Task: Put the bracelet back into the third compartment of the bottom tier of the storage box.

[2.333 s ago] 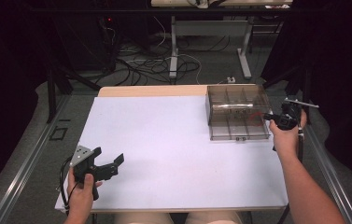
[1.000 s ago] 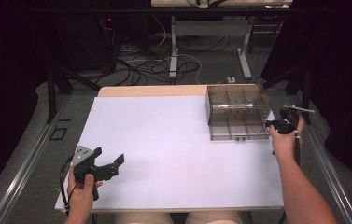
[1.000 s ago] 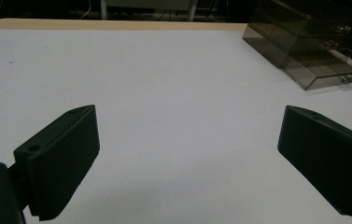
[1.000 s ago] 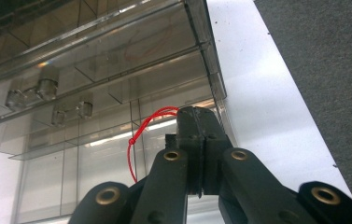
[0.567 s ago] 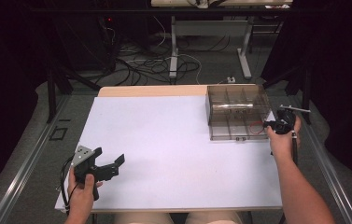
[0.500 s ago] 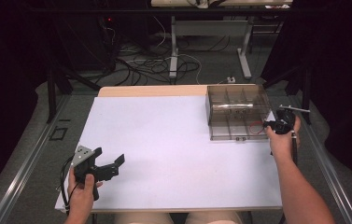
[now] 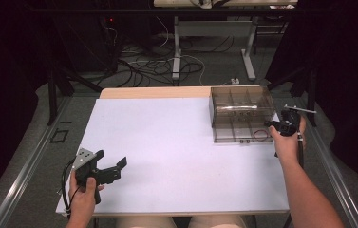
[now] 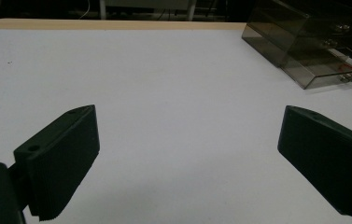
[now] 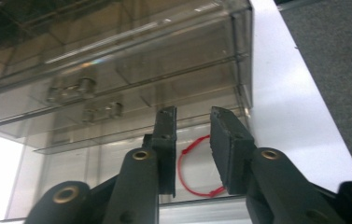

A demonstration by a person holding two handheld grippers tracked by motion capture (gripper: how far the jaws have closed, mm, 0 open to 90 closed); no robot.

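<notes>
A clear smoky plastic drawer box (image 7: 240, 114) stands at the table's right side. A red ring (image 9: 179, 170) lies inside its lowest drawer, near the front right corner (image 7: 261, 134). My right gripper (image 7: 274, 124) is held at that corner, pointing at the drawer front (image 9: 193, 114). Its jaws have just been opening and stand a narrow gap apart. Nothing is pressed between them; the ring shows through the gap, behind the clear wall. My left gripper (image 7: 109, 159) rests low at the front left of the table, wide open and empty (image 8: 187, 163).
The white table top (image 7: 167, 142) stretches between the two hands, with a wooden strip along its far edge. In the left gripper view the box (image 8: 313, 46) sits far off at the upper right. Cables and desk legs lie on the floor beyond the table.
My right hand has shifted slightly left and down toward the box's front right corner. The left hand has stayed where it was.
</notes>
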